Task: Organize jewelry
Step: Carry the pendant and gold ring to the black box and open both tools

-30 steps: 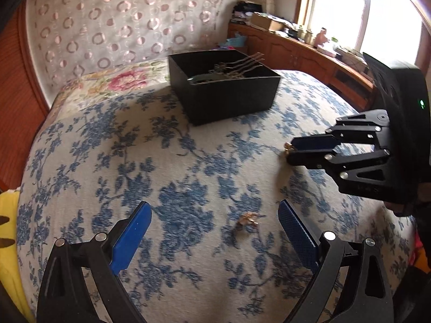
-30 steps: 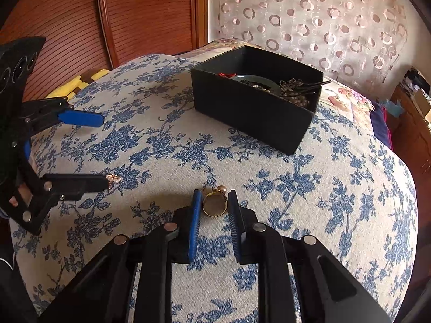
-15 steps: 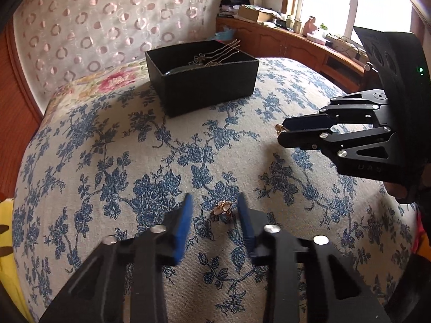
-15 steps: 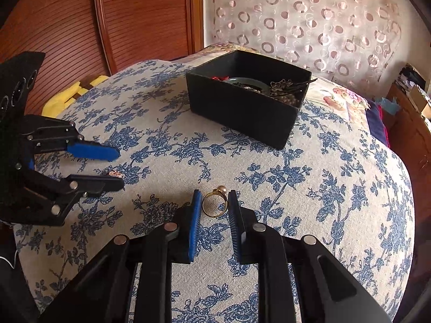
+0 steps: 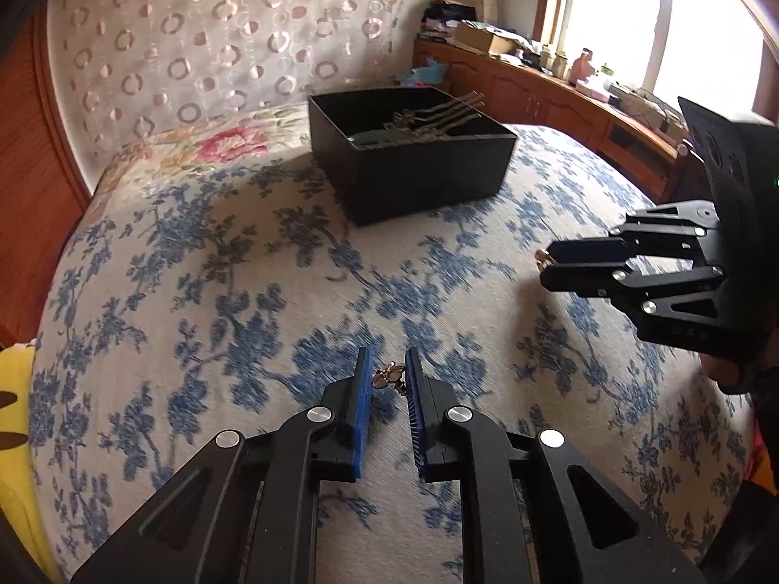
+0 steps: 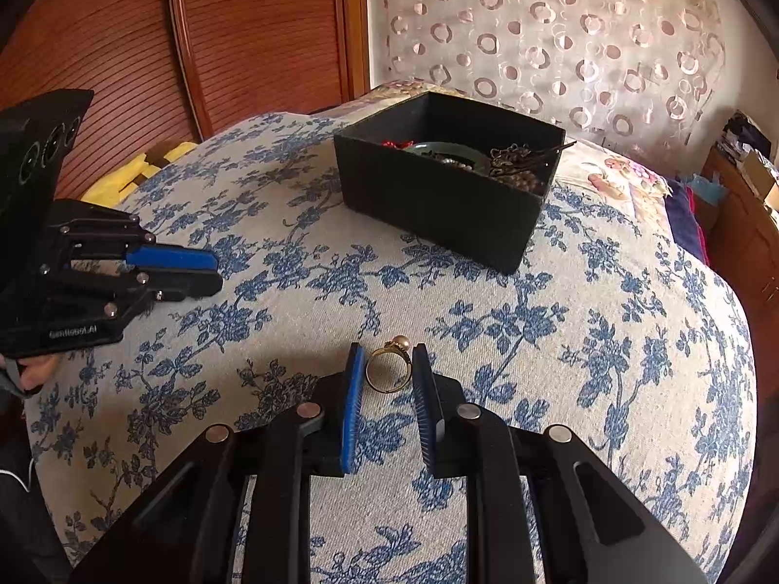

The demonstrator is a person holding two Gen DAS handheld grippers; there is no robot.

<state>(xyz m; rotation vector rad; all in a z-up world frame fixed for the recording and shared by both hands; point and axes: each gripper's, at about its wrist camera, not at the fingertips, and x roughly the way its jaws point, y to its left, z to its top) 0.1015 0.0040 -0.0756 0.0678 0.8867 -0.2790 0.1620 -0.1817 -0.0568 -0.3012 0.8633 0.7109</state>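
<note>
My left gripper point(image 5: 388, 365) is shut on a small gold earring point(image 5: 389, 374) and holds it just above the blue-flowered bedspread. My right gripper point(image 6: 388, 365) is shut on a gold ring with a pearl point(image 6: 389, 369) and holds it above the bedspread. An open black box point(image 5: 414, 165) with hairpins, a green bangle and beads stands farther back on the bed; it also shows in the right wrist view point(image 6: 448, 180). The right gripper point(image 5: 545, 263) shows at the right of the left wrist view, the left gripper point(image 6: 214, 272) at the left of the right wrist view.
A wooden headboard point(image 6: 219, 39) and a patterned curtain point(image 5: 219, 48) are behind the bed. A wooden cabinet with clutter point(image 5: 560, 92) runs under the window. A yellow cloth point(image 6: 131, 170) lies at the bed's edge.
My left gripper closed from wide open onto the earring and lifted it off the bedspread. My right gripper, still shut on the ring, rose slightly and both grippers moved toward the box.
</note>
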